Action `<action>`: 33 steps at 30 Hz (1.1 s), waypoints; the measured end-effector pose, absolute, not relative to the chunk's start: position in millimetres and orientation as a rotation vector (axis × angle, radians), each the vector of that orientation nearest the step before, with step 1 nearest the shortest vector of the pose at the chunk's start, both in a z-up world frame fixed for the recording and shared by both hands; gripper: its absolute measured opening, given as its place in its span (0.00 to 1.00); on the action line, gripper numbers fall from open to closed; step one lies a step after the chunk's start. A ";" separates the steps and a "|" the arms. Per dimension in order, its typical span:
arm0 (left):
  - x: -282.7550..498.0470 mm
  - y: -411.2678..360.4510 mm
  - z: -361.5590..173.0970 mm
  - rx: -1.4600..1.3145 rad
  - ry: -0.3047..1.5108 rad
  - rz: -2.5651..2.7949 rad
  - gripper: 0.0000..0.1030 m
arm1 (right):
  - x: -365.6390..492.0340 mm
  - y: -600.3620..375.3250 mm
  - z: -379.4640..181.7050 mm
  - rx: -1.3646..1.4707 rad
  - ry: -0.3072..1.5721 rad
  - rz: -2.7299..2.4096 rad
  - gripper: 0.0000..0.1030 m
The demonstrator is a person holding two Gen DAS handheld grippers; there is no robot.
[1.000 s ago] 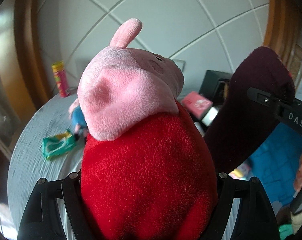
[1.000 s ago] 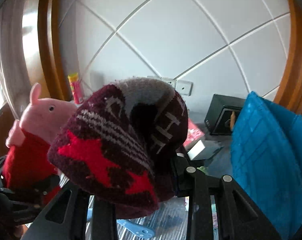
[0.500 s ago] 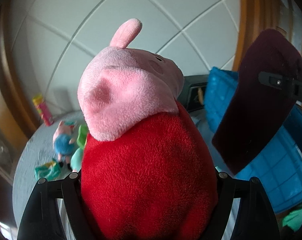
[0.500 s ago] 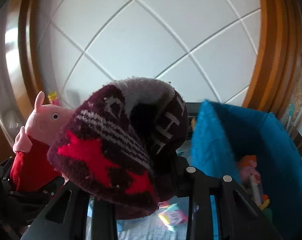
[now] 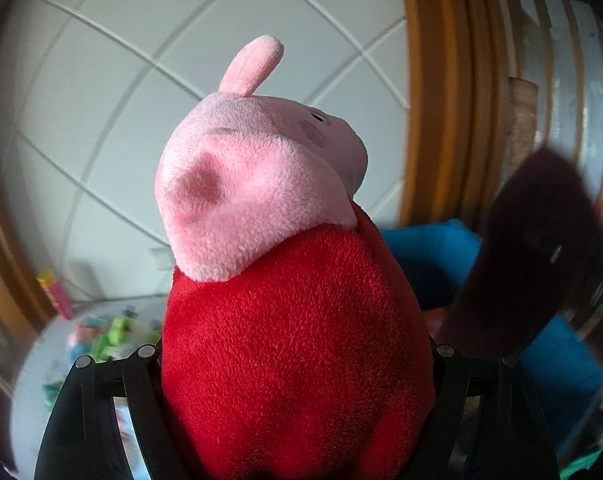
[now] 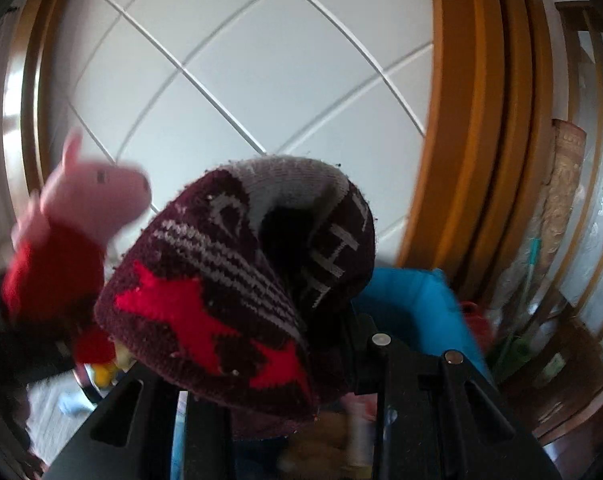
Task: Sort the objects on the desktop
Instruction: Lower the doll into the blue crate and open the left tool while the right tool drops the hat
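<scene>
- Between the left gripper fingers, clamped, the pig plush now faces the blue bin, not the table.
- Right gripper, clamped on the knit hat, has swung above that bin; release looks near.

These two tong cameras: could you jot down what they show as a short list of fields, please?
left tongs: shut on the pink plush pig in a red dress, held upright
right tongs: shut on the maroon knitted hat with red stars
bin: blue fabric bin just beyond the hat, toys inside, blurred
table: grey table behind the pig, small colourful items on it, too blurred to name
backdrop: white tiled wall with wooden frame
</scene>
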State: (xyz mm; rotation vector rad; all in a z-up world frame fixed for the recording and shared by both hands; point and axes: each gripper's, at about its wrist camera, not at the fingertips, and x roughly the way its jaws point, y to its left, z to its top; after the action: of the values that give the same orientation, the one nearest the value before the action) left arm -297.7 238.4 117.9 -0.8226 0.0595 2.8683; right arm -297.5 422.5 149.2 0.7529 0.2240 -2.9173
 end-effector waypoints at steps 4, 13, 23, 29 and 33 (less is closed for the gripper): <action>-316.3 315.3 95.6 -1.038 0.098 2.706 0.80 | -304.8 475.2 114.3 0.932 0.325 -2.872 0.28; -333.8 422.7 -8.2 -1.469 0.353 2.476 0.80 | -331.3 540.8 16.6 1.330 0.306 -2.691 0.28; -347.4 424.8 -38.9 -1.576 0.303 2.510 0.81 | -366.2 534.8 -48.5 1.483 0.325 -2.550 0.28; -347.5 424.6 -33.0 -1.570 0.248 2.532 0.83 | -380.9 537.2 -44.6 1.441 0.251 -2.586 0.35; -352.0 414.7 -39.5 -1.541 0.296 2.543 0.85 | -389.2 542.8 -41.3 1.454 0.213 -2.598 0.68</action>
State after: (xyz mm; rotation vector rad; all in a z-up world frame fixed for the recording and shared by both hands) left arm -352.0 414.7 -39.5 -1.5410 0.2964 2.5425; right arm -389.2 542.8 -41.3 1.4537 0.2134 -2.5982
